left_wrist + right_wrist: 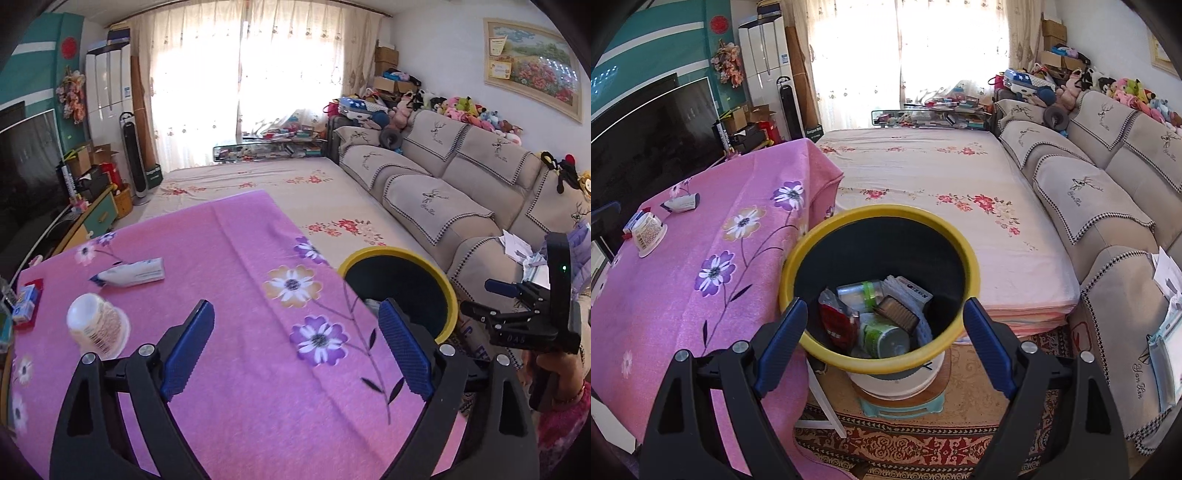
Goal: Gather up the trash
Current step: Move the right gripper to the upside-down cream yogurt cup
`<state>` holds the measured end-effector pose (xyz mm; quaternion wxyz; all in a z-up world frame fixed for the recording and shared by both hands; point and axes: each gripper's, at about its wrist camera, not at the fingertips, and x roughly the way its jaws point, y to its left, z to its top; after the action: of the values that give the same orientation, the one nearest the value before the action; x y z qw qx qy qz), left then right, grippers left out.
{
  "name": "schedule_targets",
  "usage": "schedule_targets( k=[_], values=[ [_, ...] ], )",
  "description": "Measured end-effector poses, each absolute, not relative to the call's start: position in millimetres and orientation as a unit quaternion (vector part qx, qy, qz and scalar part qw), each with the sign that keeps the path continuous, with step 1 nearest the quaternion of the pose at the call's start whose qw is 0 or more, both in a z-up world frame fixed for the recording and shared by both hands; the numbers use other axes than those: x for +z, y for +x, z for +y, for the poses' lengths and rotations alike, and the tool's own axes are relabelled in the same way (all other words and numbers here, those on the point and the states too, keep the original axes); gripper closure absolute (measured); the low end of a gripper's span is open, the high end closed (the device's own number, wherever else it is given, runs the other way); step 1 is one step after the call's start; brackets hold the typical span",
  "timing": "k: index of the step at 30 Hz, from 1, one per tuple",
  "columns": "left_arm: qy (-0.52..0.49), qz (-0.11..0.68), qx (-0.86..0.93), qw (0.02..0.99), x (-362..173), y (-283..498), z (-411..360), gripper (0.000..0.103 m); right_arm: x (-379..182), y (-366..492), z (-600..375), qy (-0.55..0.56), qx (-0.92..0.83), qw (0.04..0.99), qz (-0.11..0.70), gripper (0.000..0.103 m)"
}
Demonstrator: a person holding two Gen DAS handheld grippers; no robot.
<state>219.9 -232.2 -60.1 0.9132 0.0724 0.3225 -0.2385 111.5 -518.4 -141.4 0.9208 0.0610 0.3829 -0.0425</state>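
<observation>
Sunlit living room, pink flower-print cloth over a table (240, 258), long beige sofa (443, 192) along the right wall.

Round black bin with a yellow rim (971, 258) just off the table's right edge, raised on a white tub and a small teal stool. Already inside: a red wrapper (836, 321), a green-labelled can (882, 334), a clear bottle with a green band (860, 291), a flat box of brown sticks (897, 314) and a white printed carton (910, 291). Judged well along, not finished.

Left on the cloth, toward the table's left edge: an upturned white plastic cup with a printed label (94, 325), and beyond it a flattened white-and-blue packet (131, 275). Small red and blue boxes (27, 301) at the very left edge; trash or not, cannot tell.

Left gripper (295, 339) spread wide over the bare cloth, nothing between the blue pads, touching nothing; cup well to its left. Right gripper (886, 347) also spread wide and empty, hanging above the bin's near rim, contact not evident.

Next pick judged to be the cup or the packet.
</observation>
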Motion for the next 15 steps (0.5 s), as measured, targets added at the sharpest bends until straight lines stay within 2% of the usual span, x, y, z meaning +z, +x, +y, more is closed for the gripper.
schedule_targets(
  k=[8, 15],
  values=[
    [0.044, 0.325, -0.148, 0.933, -60.7, 198.5, -113.4, 0.011, -121.3, 157.3, -431.3, 0.022, 0.043, 0.924, 0.379, 0.021],
    [0.021, 0.327, -0.071, 0.942, -67.7, 191.1, -12.4, 0.011, -111.5, 203.2, -315.8, -0.028, 0.137, 0.911, 0.388, 0.021]
  ],
)
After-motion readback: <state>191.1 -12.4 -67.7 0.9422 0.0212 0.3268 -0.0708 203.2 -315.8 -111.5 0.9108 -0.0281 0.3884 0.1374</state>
